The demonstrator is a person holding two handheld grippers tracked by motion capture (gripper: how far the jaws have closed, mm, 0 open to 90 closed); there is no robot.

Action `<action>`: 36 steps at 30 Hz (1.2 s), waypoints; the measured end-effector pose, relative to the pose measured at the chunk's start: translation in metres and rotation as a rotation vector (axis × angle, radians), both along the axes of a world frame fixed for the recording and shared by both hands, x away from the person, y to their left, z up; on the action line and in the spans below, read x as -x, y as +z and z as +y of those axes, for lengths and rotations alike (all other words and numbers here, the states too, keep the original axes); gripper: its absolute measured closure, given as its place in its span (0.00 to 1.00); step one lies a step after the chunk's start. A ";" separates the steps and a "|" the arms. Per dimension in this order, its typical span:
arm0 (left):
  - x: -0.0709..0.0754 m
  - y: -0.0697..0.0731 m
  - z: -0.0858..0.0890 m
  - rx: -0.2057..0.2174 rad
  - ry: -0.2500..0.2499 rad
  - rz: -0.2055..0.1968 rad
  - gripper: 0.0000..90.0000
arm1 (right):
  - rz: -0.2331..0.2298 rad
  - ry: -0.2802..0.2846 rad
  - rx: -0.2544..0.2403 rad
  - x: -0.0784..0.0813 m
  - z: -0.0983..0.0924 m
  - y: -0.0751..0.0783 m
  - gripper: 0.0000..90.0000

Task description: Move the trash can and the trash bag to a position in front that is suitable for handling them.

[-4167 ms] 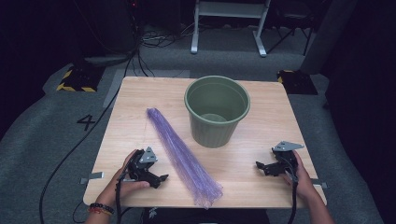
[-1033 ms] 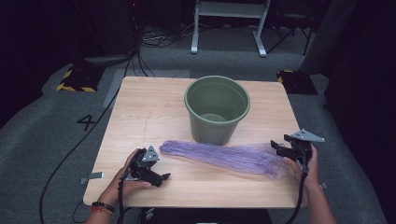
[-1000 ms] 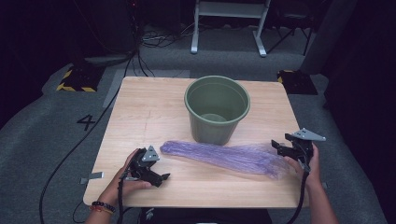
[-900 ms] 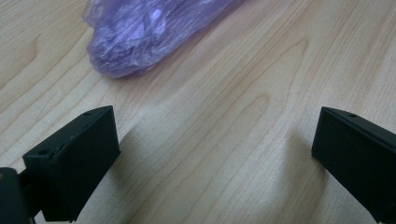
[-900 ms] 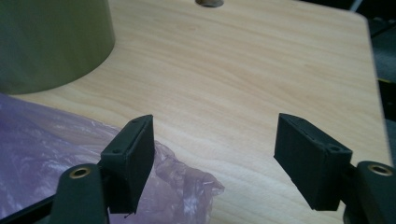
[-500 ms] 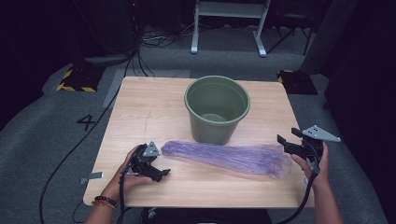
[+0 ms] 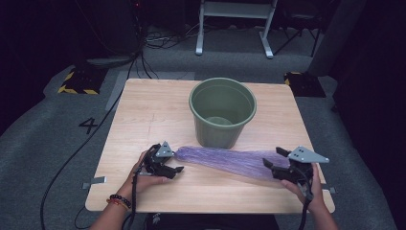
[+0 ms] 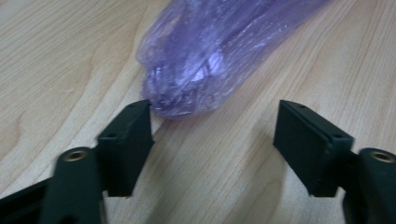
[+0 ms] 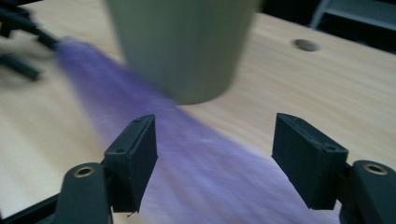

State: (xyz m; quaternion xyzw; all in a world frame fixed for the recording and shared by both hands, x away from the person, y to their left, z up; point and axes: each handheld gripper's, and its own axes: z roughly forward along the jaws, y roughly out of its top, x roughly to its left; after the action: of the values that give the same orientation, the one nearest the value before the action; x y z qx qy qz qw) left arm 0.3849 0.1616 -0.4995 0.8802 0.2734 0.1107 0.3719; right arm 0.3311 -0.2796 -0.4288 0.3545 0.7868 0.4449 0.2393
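- Closing partway just now, left claw (image 8: 212,140) stays spread; crinkled purple plastic bag (image 8: 210,56) tip just ahead, between jaws, unpinched.
- Right claw (image 9: 215,158) spread over bag's other end.
- Bag lies flat on wooden surface (image 7: 143,120), before green plastic bucket (image 7: 222,112).

Both forearms enter from the bottom edge of the high view. The left hand (image 7: 143,178), a dark bead bracelet on its wrist, sits lower left of centre and holds the left gripper (image 7: 173,163) low and level, pointing right. Its fingers (image 8: 128,140) have just been closing, yet stand apart with nothing clamped. The right gripper (image 7: 271,162), lower right, points left, its fingers (image 9: 135,158) parted.
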 end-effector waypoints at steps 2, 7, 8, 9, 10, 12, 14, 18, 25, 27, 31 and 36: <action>0.000 0.001 -0.001 0.000 -0.011 -0.002 0.50 | 0.010 0.039 0.015 0.004 0.012 -0.004 0.33; 0.001 0.002 -0.004 -0.003 -0.006 -0.002 0.68 | 0.026 0.044 0.009 0.009 0.036 -0.022 0.36; 0.001 0.002 -0.005 -0.004 -0.006 -0.002 0.71 | 0.025 0.049 0.023 0.010 0.042 -0.029 0.37; 0.001 0.002 -0.005 -0.006 -0.005 -0.004 0.74 | 0.023 0.053 0.046 0.011 0.047 -0.036 0.38; 0.001 0.003 -0.006 -0.007 0.000 -0.005 0.80 | 0.033 0.060 0.078 0.006 0.054 -0.047 0.38; 0.001 0.003 -0.006 -0.004 0.004 -0.002 0.84 | 0.042 0.049 0.081 0.001 0.056 -0.051 0.39; 0.001 0.002 -0.005 0.006 0.004 0.007 0.85 | 0.065 0.031 0.075 -0.009 0.056 -0.057 0.41; 0.001 0.002 -0.004 0.016 0.006 0.015 0.86 | 0.079 -0.008 0.088 -0.024 0.053 -0.064 0.47; 0.007 0.002 -0.006 0.022 0.010 0.013 0.84 | 0.078 -0.028 0.153 -0.043 0.051 -0.073 0.72; 0.009 0.002 -0.008 0.015 0.012 0.008 0.81 | 0.060 -0.024 0.169 -0.045 0.050 -0.073 0.81; 0.015 0.001 -0.014 -0.009 0.029 -0.008 0.54 | 0.072 -0.009 0.178 -0.052 0.047 -0.074 0.93; 0.021 -0.003 -0.011 -0.003 0.048 0.001 0.19 | 0.065 0.004 0.190 -0.064 0.035 -0.074 0.96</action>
State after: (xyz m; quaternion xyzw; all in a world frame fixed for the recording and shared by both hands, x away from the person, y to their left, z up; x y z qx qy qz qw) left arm 0.3639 0.1510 -0.5024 0.8739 0.2947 0.1194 0.3677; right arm 0.3956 -0.2443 -0.5028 0.3430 0.8336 0.3569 0.2453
